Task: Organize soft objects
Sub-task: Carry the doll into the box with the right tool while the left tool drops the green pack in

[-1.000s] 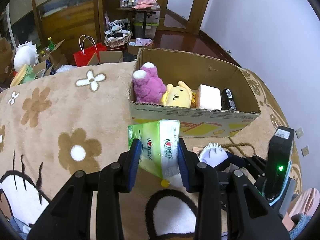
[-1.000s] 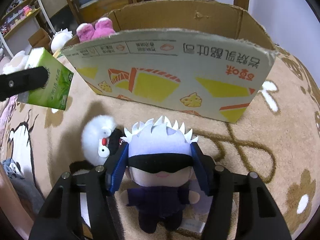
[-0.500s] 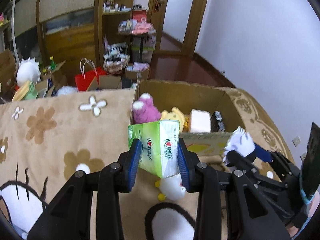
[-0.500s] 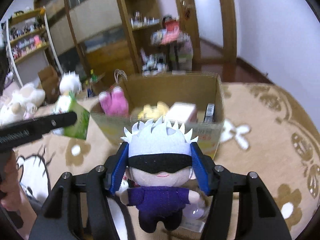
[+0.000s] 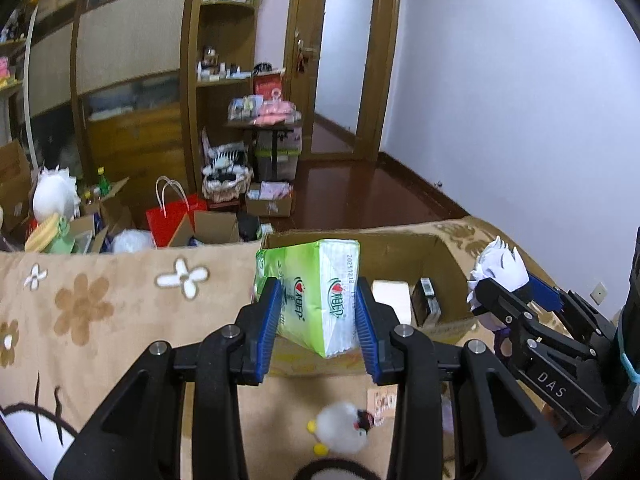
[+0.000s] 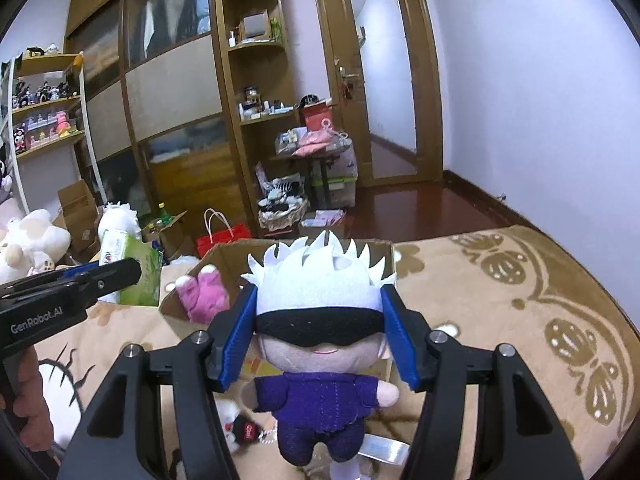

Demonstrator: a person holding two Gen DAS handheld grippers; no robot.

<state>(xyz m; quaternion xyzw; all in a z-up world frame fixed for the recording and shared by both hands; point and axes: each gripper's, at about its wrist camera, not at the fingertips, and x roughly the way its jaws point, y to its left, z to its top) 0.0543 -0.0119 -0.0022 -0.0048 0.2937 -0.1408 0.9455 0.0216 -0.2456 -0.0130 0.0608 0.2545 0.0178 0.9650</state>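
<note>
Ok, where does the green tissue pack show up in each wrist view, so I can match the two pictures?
Left wrist view: the green tissue pack sits centre frame, clamped between the left tongs, in front of the cardboard box.
Right wrist view: the same pack is at the left edge, behind the left tongs' black finger, left of the box.
Shared landmark: the red paper bag on the floor beyond the box.

Your left claw (image 5: 318, 312) clamps a tissue pack (image 5: 316, 292); your right claw (image 6: 318, 336) squeezes a doll (image 6: 320, 344), both raised.
</note>
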